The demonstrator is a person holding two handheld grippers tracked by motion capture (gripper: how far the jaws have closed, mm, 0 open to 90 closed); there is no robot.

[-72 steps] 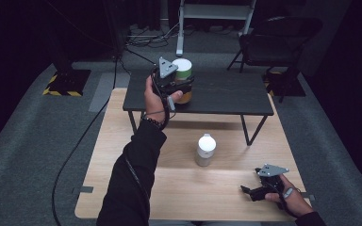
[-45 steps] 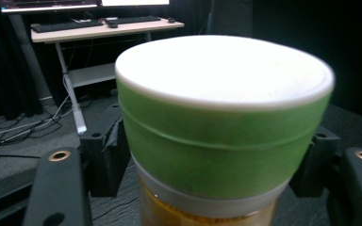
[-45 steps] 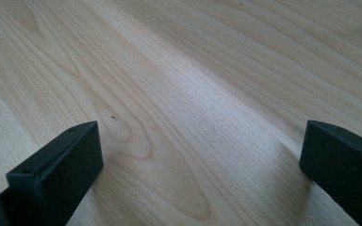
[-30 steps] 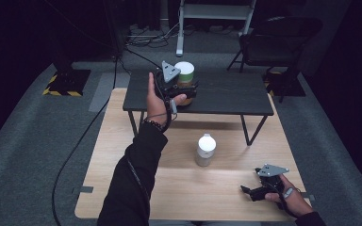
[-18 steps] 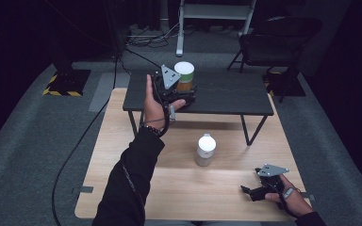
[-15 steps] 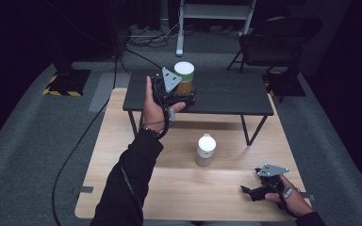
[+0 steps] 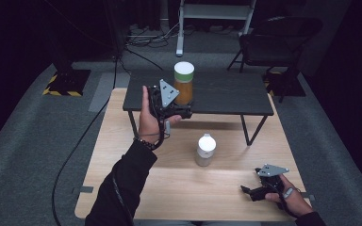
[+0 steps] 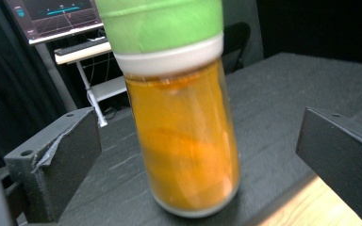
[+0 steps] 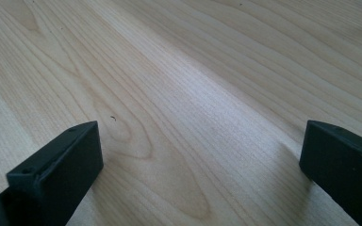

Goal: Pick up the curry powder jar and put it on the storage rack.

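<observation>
An orange-filled jar [image 7: 184,84] with a green and white lid stands upright near the front left edge of the low black table [image 7: 226,96]. My left gripper [image 7: 185,109] is level at its base. In the left gripper view the jar [image 8: 184,141] sits in the wide gap of the left gripper [image 8: 198,155], with clear space on both sides and neither pad touching. Its jaws have just been opening. My right gripper [image 7: 249,192] rests open on the wooden table [image 7: 122,155] at the front right, and only bare wood lies between the jaws of the right gripper [image 9: 200,160].
A white bottle [image 7: 205,149] stands on the wooden table in front of the black table. A dark chair [image 7: 278,37] and a white stand [image 7: 214,14] are behind. A cable [image 7: 82,141] runs over the grey floor at the left.
My left hand has drawn back from the jar toward me and slightly down. The jar stays standing on the black table. The right hand has not moved.
</observation>
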